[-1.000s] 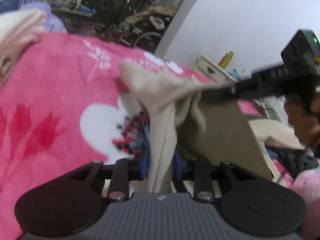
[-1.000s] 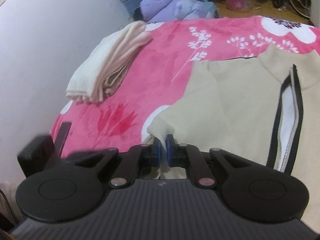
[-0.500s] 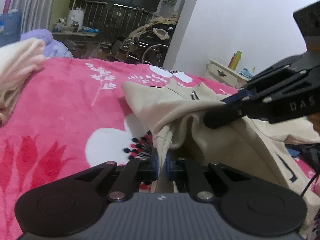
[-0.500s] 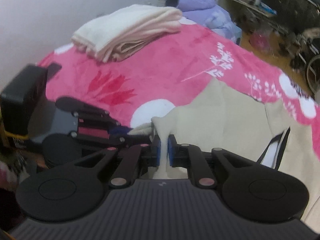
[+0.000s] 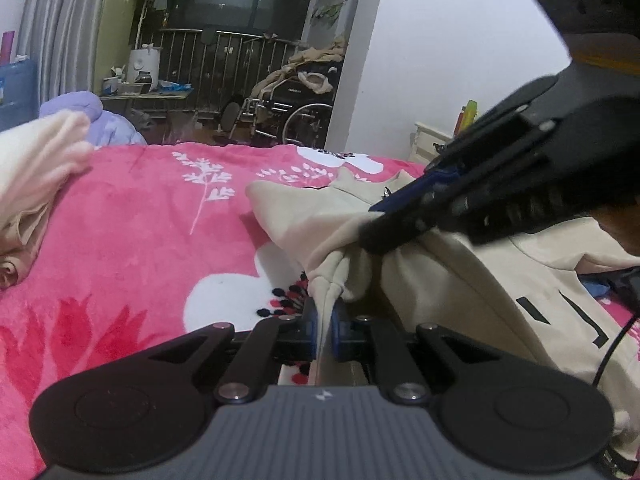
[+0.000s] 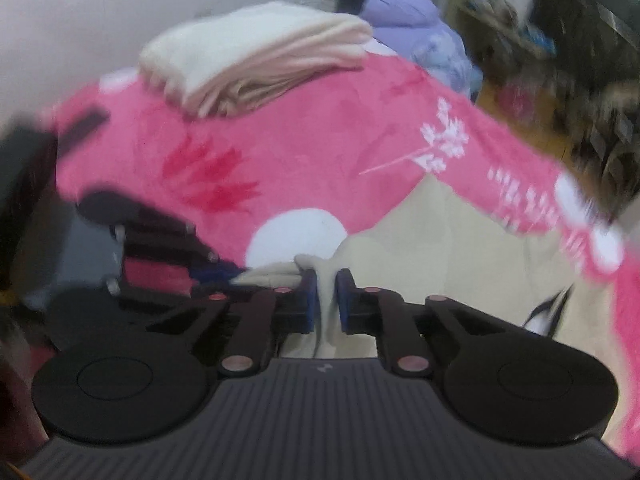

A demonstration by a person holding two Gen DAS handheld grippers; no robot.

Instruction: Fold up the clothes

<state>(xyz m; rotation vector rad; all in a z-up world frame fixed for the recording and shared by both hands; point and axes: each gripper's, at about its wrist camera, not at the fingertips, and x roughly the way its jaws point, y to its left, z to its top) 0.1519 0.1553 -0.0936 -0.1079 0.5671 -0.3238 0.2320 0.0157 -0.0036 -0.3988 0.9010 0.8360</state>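
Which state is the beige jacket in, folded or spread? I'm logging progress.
Partly folded: both tools, left and right, pinch the beige jacket bunched together; the rest lies spread on the pink blanket.

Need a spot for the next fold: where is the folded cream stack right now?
The folded cream stack lies on the pink blanket at its far left corner by the wall in the right wrist view, clear of the beige jacket.

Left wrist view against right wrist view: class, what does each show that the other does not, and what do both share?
Only the left wrist view shows the wheelchair by the railing and the cabinet at the white wall.

Only the right wrist view, though blurred, shows the top of the folded cream stack.

Both show the pink floral blanket, the purple bundle and the beige jacket, bunched where the left gripper and right gripper pinch it close together, jaws shut.
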